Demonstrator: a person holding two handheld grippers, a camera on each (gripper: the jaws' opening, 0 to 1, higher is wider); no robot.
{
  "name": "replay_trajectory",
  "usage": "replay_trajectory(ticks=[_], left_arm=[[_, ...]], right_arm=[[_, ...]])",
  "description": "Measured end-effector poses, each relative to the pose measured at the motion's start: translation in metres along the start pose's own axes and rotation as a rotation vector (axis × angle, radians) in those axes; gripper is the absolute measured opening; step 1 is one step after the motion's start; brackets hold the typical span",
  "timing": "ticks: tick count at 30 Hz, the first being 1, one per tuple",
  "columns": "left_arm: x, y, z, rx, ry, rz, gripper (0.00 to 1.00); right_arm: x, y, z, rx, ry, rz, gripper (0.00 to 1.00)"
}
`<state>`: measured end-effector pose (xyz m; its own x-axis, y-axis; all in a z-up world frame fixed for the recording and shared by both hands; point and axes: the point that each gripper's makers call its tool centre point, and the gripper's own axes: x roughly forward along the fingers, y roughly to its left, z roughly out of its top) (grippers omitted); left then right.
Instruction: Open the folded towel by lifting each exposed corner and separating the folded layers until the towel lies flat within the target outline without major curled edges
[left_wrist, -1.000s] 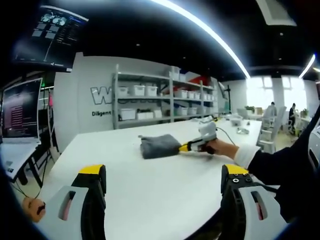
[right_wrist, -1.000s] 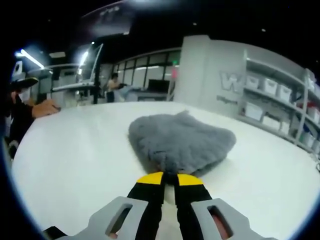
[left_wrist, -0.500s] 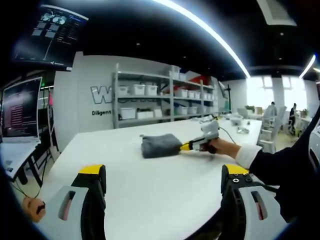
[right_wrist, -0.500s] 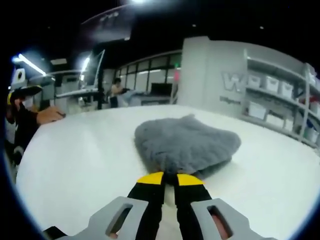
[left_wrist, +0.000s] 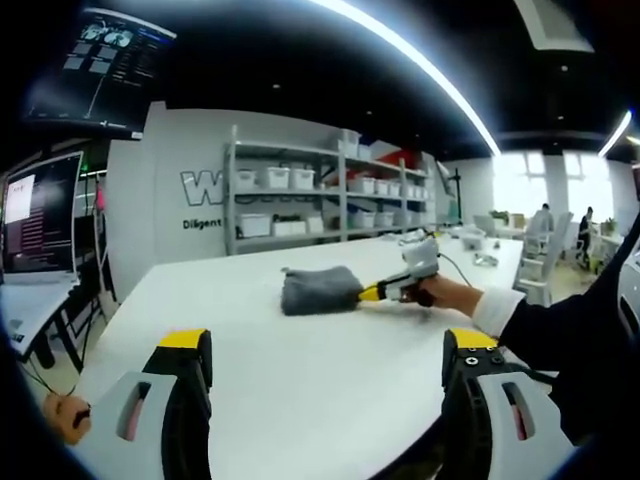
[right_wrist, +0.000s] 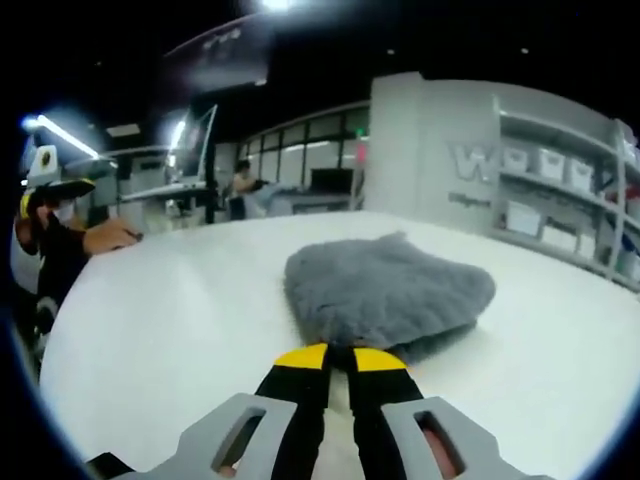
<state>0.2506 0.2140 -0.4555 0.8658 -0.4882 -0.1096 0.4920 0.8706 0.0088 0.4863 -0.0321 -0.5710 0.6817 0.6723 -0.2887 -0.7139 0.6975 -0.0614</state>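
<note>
Right tool (right_wrist: 339, 357): yellow-tipped jaws pinched together on the near edge of the grey towel (right_wrist: 388, 295). The left gripper view confirms it, the right tool (left_wrist: 372, 293) meeting the towel (left_wrist: 320, 290) at its edge. Over the last second the towel has slid slightly away across the white table (right_wrist: 160, 330), and its near edge looks a little raised; judged a corner lift just beginning, folds still closed.

Left tool (left_wrist: 325, 345): jaws wide apart, holding nothing, well back from the towel.

Hard to make out: which layer is pinched, since the jaw tips cover the grip. No target outline is discernible on the table. The towel's far side is hidden behind its own bulk.
</note>
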Motion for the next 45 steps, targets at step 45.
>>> replay_trajectory(ticks=[45], left_arm=[[0.003, 0.002, -0.006, -0.007, 0.007, 0.000, 0.93]], right_arm=[[0.002, 0.052, 0.002, -0.038, 0.006, 0.175, 0.03]])
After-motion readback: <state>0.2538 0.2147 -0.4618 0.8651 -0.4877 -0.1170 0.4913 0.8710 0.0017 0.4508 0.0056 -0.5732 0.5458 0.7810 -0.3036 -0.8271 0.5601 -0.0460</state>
